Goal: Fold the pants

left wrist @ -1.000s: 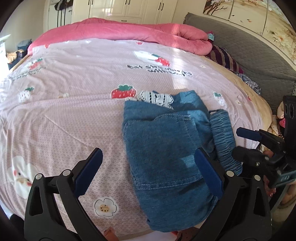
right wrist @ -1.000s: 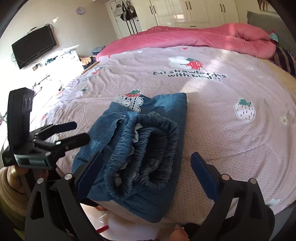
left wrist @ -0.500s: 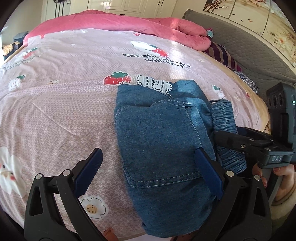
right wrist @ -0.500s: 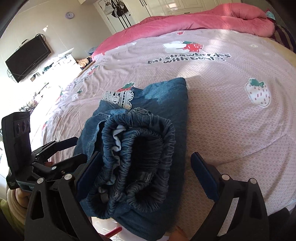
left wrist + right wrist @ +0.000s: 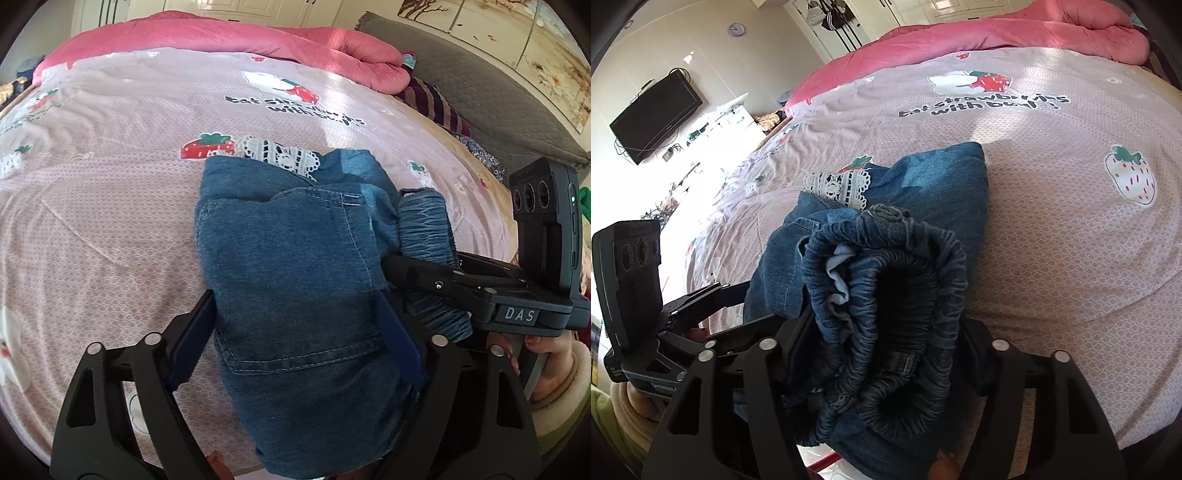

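The blue denim pants (image 5: 288, 258) lie folded into a compact bundle near the front edge of the bed, white lace trim (image 5: 280, 155) peeking out at the far end. My left gripper (image 5: 295, 332) straddles the bundle's near end, jaws closing, both pads against its sides. The gathered elastic waistband (image 5: 886, 295) bulges up between the fingers of my right gripper (image 5: 886, 336), whose jaws are also closing and squeeze it from both sides. In the left wrist view the right gripper (image 5: 424, 273) comes in from the right onto the waistband roll (image 5: 424, 225).
The pink strawberry-print sheet (image 5: 110, 184) covers the bed, with a rolled pink quilt (image 5: 221, 40) along the far side. A striped pillow (image 5: 432, 103) and a grey padded headboard (image 5: 480, 92) are at the right. A wall TV (image 5: 653, 114) hangs beyond the bed.
Both grippers have moved in and down over the bundle. Their jaws, wide apart before, have narrowed onto the denim and the waistband.
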{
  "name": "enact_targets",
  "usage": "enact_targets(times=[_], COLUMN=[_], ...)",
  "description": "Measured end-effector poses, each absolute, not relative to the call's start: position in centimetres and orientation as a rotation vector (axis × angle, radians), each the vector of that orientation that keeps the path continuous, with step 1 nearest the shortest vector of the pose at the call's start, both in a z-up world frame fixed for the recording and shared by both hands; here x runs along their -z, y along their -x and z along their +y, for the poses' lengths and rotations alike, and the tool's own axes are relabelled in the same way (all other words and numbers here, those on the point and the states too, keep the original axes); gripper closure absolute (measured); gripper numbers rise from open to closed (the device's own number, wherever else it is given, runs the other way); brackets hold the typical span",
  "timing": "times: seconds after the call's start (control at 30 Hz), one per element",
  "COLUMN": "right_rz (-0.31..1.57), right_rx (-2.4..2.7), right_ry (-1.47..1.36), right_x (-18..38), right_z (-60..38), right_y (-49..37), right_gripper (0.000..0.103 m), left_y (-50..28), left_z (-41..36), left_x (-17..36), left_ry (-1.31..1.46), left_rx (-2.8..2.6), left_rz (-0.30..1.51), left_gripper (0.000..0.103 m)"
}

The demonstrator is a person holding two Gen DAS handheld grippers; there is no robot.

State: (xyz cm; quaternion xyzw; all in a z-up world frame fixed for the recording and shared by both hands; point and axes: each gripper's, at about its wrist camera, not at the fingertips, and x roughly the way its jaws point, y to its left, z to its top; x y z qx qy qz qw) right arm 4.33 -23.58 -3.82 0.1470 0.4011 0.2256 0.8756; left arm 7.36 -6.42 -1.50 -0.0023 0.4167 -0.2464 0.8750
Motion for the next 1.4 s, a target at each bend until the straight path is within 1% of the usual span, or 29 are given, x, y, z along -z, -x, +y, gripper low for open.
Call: enact_targets(times=[0.1, 0.13, 0.17, 0.3, 0.37, 0.53, 0.93, 1.17, 1.4], right_rz=[0.827, 0.822, 0.818, 0.804, 0.788, 0.737, 0.617, 0.574, 0.580], right_rx=[-0.470, -0.468, -0.466, -0.453, -0.451, -0.453, -0.458, -0.460, -0.457], right_ry=[-0.305, -0.294, -0.285, -0.254, -0.247, -0.211, -0.165, -0.155, -0.158], right_x=[3.8, 3.6, 3.6, 3.2, 2.8, 1.5, -2.6, -4.3, -4.6], right_z=[-23.6, -23.5, -23.4, -22.9, -22.8, -22.2, -21.4, -21.0, -20.1], right_y=[-4.1, -4.0, -3.9, -3.6, -3.3, -2.6, -3.4, -6.2, -10.4], right_gripper=[0.051, 0.053, 0.054, 0.057, 0.060, 0.063, 0.063, 0.063, 0.063], left_y=[-7.4, -7.3, -7.2, -6.6, -6.5, -6.3, -7.5, -9.5, -13.2], left_z=[-6.7, -6.7, -7.0, -7.7, -7.8, -7.5, -6.7, -6.5, -6.3], left_x=[1.5, 1.5, 1.3, 0.8, 0.5, -0.6, -4.7, -6.7, -7.2], left_ry=[-0.007, -0.012, -0.028, -0.081, -0.080, -0.063, -0.049, -0.065, -0.075], left_rx=[0.512, 0.513, 0.516, 0.517, 0.521, 0.528, 0.512, 0.489, 0.454], left_rz=[0.872, 0.870, 0.863, 0.839, 0.830, 0.803, 0.704, 0.652, 0.645], left_gripper=[0.038, 0.043, 0.051, 0.061, 0.068, 0.071, 0.072, 0.072, 0.072])
